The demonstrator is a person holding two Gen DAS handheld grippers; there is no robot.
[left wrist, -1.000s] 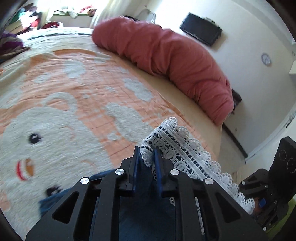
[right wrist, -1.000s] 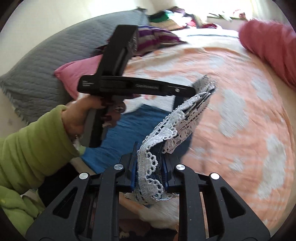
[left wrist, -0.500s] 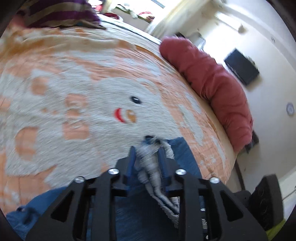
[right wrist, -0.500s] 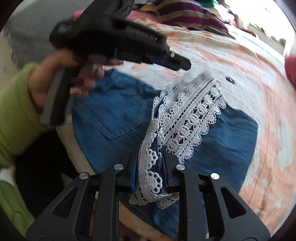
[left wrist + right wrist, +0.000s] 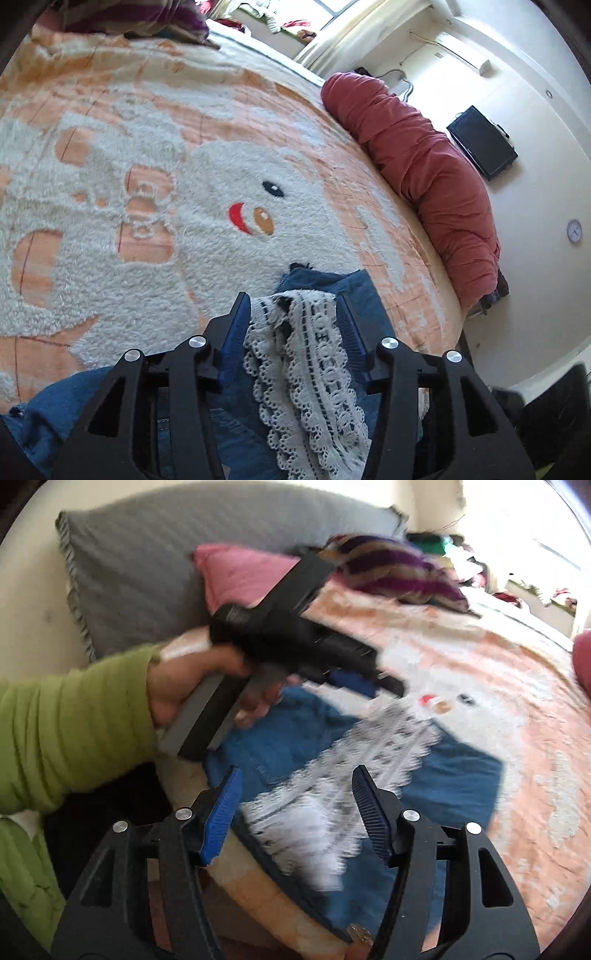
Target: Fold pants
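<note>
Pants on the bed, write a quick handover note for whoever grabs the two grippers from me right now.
Left gripper: jaws have just been opening; the lace hem lies loose between them, not pinched.
Right gripper: jaws have just been opening, wide apart over the lace, nothing held.
Pants: blue denim, lying on the blanket near the bed's edge, lace hem folded over onto the denim.
Done: one fold laid down and released.
Left: likely pull both grippers clear, then fold again and smooth.

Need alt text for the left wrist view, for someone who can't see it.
The left hand-held gripper stands open over the white lace hem of blue denim pants, lying folded on a fleecy orange-and-white bedspread. A red duvet is bunched along the bed's far edge.
</note>
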